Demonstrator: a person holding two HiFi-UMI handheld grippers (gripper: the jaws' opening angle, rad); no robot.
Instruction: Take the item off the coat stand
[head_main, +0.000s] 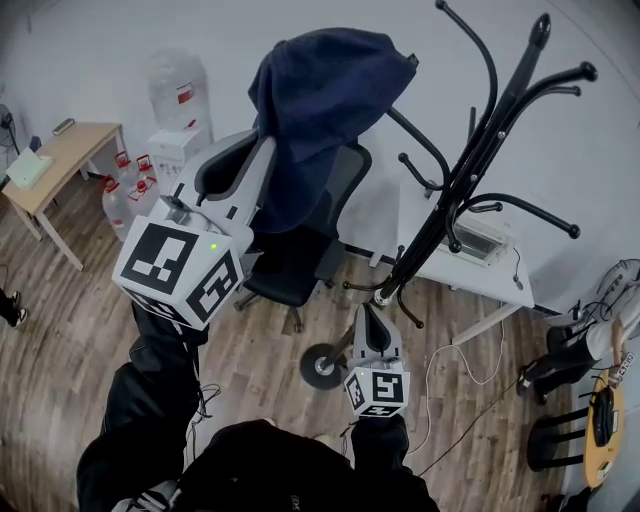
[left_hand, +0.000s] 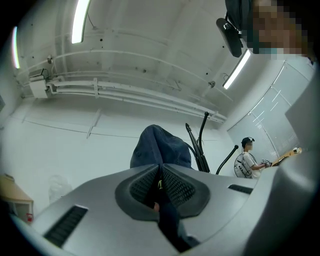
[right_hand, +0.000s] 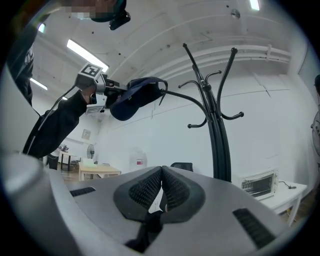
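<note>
the tall black coat stand (head_main: 464, 160) leans across the head view. a black chair (head_main: 300, 250) sits just left of the coat stand's foot. the dark blue cap (head_main: 320, 110) is up high, left of the coat stand's top hooks and close to one hook end; i cannot tell if it touches. the left gripper (left_hand: 160, 167) is closed tight on the cap's cloth. the right gripper (right_hand: 161, 172) is low by the coat stand's pole, closed, with nothing in it.

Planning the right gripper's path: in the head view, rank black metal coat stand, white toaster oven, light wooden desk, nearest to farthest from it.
1. Black metal coat stand: beside the right gripper.
2. White toaster oven: behind, upper right.
3. Light wooden desk: far left.
</note>
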